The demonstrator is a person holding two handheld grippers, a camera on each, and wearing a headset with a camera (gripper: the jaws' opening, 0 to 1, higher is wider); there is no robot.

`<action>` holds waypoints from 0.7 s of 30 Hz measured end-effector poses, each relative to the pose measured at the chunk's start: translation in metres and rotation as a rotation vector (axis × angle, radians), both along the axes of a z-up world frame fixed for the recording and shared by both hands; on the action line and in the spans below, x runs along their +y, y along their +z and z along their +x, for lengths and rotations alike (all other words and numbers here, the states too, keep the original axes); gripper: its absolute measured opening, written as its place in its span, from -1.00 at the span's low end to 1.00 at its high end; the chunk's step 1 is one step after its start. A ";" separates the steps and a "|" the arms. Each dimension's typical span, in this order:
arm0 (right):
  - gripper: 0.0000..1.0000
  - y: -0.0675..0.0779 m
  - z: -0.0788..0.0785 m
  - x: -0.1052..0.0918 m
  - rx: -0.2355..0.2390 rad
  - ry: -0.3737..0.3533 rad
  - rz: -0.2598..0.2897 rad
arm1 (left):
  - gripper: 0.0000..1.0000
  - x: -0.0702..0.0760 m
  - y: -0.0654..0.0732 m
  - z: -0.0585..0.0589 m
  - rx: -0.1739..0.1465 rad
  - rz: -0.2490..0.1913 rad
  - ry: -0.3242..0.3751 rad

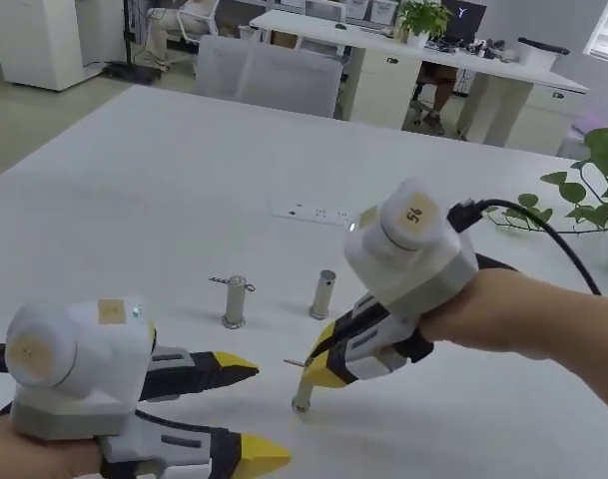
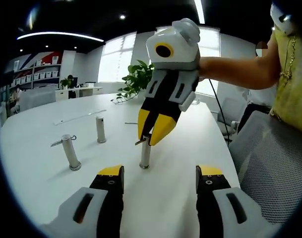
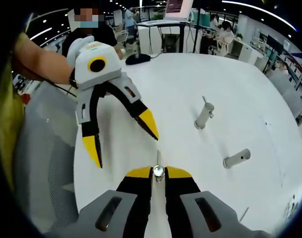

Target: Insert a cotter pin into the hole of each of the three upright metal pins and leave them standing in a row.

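Low on the left in the head view: the left gripper, jaws spread wide apart, nothing between them. Near its tips, up and to the right, the first metal pin, standing upright on the white table, with the first cotter pin poking sideways through its top. A little further right, the second metal pin, upright too, top bare. In front of those two and nearer the person, the third metal pin, upright, top half hidden behind the right gripper. Right gripper jaws pressed together, pinching the second cotter pin, thin end sticking out to the left, right at the top of the third metal pin; cannot tell if in the hole or not. Three pins not in one straight line, more like a triangle. Behind the pins, well apart, a flat white power strip. Further right, a black cable coming from the right gripper and looping over the person's arm, and a green plant at the table's edge. Table top plain, white and smooth. Beyond its far edge, a grey chair, long white desks with a small potted plant, and a pale floor
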State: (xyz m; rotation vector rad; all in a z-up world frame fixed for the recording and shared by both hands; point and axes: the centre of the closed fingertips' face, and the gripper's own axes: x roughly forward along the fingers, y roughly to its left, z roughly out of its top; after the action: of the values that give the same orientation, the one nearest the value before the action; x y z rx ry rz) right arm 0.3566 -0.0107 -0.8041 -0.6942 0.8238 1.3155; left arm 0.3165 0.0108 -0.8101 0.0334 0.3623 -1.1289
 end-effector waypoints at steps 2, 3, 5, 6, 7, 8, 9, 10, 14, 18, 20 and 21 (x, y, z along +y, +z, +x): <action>-0.82 0.002 0.004 -0.001 -0.004 -0.001 -0.003 | 0.29 0.002 0.003 -0.003 0.014 -0.006 0.005; -0.82 0.004 0.007 -0.002 -0.006 0.000 -0.004 | 0.33 0.003 0.005 -0.005 0.013 -0.013 0.006; -0.82 0.007 0.013 -0.003 -0.011 0.001 -0.003 | 0.45 0.005 0.008 -0.007 0.018 -0.020 0.018; -0.82 0.008 0.016 -0.003 -0.015 0.001 -0.003 | 0.46 0.006 0.008 -0.009 0.020 -0.019 0.016; -0.82 0.010 0.020 -0.004 -0.020 0.000 -0.003 | 0.47 0.007 0.009 -0.011 0.018 -0.019 0.016; -0.82 0.012 0.023 -0.004 -0.024 0.001 -0.003 | 0.49 0.007 0.010 -0.013 0.015 -0.020 0.019; -0.82 0.015 0.028 -0.004 -0.029 -0.002 0.001 | 0.49 0.008 0.011 -0.015 0.010 -0.021 0.017; -0.82 0.015 0.029 -0.004 -0.030 -0.004 0.003 | 0.50 0.008 0.011 -0.015 0.010 -0.022 0.017; -0.82 0.022 0.046 -0.004 -0.045 -0.009 0.007 | 0.53 0.010 0.016 -0.019 0.010 -0.040 0.028; -0.82 0.027 0.062 -0.003 -0.056 -0.010 0.014 | 0.51 0.013 0.018 -0.019 0.008 -0.046 0.045; -0.82 0.028 0.069 -0.002 -0.059 -0.009 0.012 | 0.51 0.014 0.018 -0.019 0.009 -0.048 0.049; -0.82 0.027 0.071 -0.002 -0.059 -0.009 0.010 | 0.51 0.015 0.018 -0.018 0.009 -0.047 0.051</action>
State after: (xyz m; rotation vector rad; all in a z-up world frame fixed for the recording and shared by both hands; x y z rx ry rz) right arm 0.4280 -0.0127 -0.7766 -0.7172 0.7709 1.2842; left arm 0.2981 0.0258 -0.7922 -0.0221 0.3430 -1.0866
